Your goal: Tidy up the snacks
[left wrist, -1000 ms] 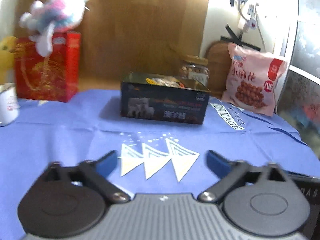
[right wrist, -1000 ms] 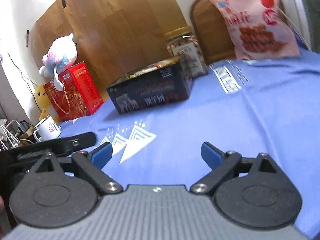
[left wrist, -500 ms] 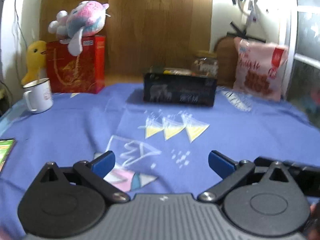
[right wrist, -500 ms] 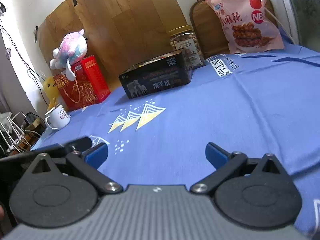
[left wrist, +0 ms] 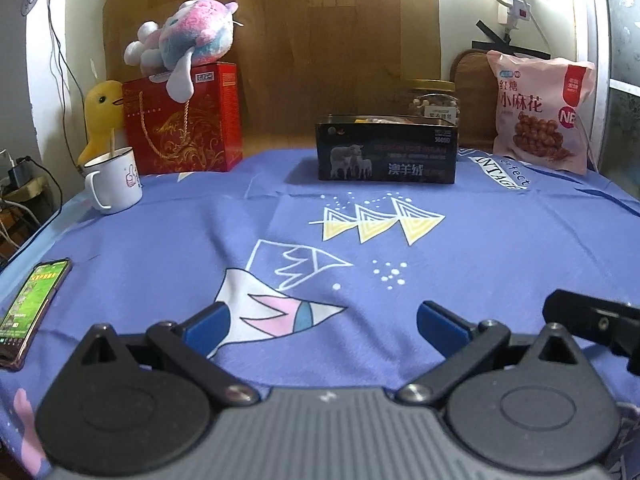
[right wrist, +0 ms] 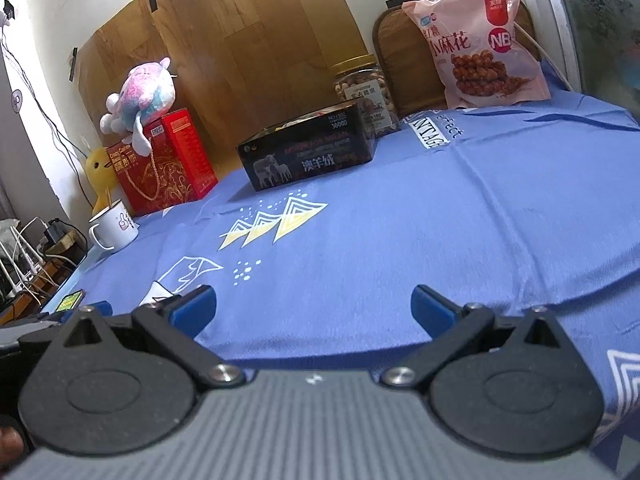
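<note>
A black open box with snack packets inside stands at the far side of the blue cloth; it also shows in the right wrist view. Behind it stands a clear nut jar with a gold lid. A pink snack bag leans upright at the far right. My left gripper is open and empty, low over the near cloth. My right gripper is open and empty, also near the front edge, to the right of the left one.
A red gift box with a plush toy on top stands at the far left, beside a yellow duck toy and a white mug. A phone lies at the left edge. Cables hang off the table's left side.
Both grippers have pulled back from the black box toward the near edge of the table, so the box and bag look smaller and farther. Both stayed open and empty.
</note>
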{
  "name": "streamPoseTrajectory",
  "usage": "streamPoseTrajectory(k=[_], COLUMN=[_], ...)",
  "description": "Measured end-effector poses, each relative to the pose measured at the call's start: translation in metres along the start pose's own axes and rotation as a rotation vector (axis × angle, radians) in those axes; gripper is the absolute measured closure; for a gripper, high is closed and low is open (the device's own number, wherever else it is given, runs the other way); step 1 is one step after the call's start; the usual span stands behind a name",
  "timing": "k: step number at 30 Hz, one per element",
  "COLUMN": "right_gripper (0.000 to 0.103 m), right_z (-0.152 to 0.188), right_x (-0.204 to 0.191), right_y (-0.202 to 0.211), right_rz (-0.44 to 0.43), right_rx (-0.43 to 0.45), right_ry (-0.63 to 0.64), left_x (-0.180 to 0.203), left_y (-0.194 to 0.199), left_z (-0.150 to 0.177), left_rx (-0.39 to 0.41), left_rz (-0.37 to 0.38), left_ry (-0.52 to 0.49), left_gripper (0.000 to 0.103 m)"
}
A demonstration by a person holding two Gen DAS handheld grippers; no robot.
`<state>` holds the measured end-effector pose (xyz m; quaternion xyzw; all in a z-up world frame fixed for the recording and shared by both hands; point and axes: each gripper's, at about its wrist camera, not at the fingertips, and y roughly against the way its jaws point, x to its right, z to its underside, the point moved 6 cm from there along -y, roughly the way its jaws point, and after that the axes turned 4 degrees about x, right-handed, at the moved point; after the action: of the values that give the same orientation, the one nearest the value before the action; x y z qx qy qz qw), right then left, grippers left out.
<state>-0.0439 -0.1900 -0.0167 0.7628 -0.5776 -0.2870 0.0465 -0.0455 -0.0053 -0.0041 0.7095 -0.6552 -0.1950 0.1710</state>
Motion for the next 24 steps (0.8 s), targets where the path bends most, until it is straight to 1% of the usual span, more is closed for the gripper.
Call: streamPoseTrajectory(k=[3,7,13,19,24], right_gripper=[0.0,0.0,0.0,0.0,0.0], right_z=[0.002,0.003,0.005,0.004,0.004], right_x=[0.0,0.001,-0.003,-0.005,-0.007], right_y=[0.0,0.001,0.002,0.003,0.004], right_rz=[0.002,0.011,0.003,0.003,0.001], right_rx=[-0.007,-0.006,-0.01,-0.002,0.001], right_ry=[-0.013,-0.025,-0.005,0.022,0.029], left_x=[-0.002,-0.007,-0.013,-0.014,-0.017], left_y=[0.001,0.003,0.005,0.008,0.009], left_z=[-0.001,-0.004,-0.008,-0.01,-0.011], left_rx=[0.007,0.029,0.064,0.088,0.086], left_rz=[-0.003,-0.029,-0.117,-0.175,-0.182], left_ry=[0.004,0.002,-0.038,-0.08,-0.073], left_gripper=[0.0,0.0,0.0,0.0,0.0])
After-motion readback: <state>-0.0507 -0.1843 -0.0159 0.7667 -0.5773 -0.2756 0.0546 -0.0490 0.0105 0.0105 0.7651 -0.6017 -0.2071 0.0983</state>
